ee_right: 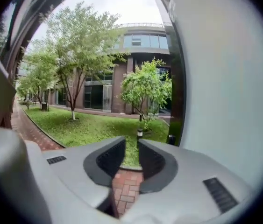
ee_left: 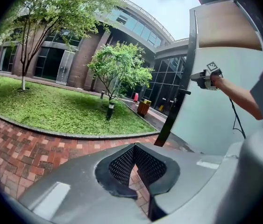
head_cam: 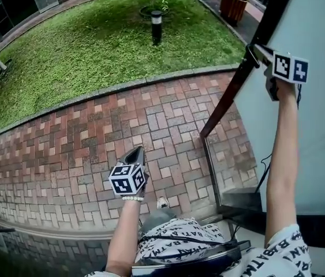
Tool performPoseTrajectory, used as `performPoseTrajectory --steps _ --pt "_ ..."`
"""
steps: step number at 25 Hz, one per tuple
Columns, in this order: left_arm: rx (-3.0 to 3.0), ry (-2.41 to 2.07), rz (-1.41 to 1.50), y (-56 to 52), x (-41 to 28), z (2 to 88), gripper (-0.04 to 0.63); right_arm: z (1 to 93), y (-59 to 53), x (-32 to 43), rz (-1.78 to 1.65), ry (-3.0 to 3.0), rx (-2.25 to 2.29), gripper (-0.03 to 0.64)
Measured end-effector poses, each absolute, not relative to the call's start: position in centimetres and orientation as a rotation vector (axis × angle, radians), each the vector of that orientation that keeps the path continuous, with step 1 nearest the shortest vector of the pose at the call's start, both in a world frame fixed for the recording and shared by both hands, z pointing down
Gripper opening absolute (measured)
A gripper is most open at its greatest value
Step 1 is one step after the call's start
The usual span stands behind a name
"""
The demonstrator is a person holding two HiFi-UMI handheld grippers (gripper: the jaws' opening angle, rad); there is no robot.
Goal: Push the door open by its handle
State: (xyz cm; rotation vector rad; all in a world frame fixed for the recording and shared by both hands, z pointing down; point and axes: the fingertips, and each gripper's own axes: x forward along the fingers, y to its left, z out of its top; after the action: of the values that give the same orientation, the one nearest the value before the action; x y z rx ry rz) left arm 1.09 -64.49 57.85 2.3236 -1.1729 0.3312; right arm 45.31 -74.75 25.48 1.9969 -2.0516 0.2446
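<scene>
Grass [head_cam: 93, 45] fills the far left and the top, and a red brick path [head_cam: 64, 149] runs below it. The left gripper [ee_left: 133, 146] hangs low over the bricks. Its jaws are closed tip to tip, with nothing in them. To the right stands the door [head_cam: 315, 126], a pale panel in a dark frame, swung out over the path. In the left gripper view, a small dark handle [ee_left: 184, 92] sticks out of that frame. The right gripper [ee_right: 131, 141] is up high by the frame, close to the handle. Its jaws are partly apart, and only grass and bricks show between them, so it holds nothing. I think the door is already pushed open a good way. If it must go wider, the right gripper needs to press on the handle; if not, it needs to back away without bumping the frame.
</scene>
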Motion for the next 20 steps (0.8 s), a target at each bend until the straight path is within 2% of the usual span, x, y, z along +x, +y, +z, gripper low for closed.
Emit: performPoseTrajectory --steps 1,6,14,20 --pt "2.327 -1.179 0.331 -63.4 1.3 57.6 -0.012 24.5 -72.9 43.8 0.201 -2.120 2.004 -0.004" --pt "2.339 -1.250 0.316 -57.1 1.3 55.8 -0.012 25.5 -63.8 38.4 0.143 -2.286 2.001 0.002" --pt "2.344 -1.370 0.321 -41.9 0.1 52.1 -0.012 32.7 -50.2 31.6 0.322 -2.397 1.829 0.005" --pt "2.301 -1.401 0.321 -33.4 -0.5 50.8 -0.012 33.9 -42.6 27.4 0.285 -2.438 1.724 0.005"
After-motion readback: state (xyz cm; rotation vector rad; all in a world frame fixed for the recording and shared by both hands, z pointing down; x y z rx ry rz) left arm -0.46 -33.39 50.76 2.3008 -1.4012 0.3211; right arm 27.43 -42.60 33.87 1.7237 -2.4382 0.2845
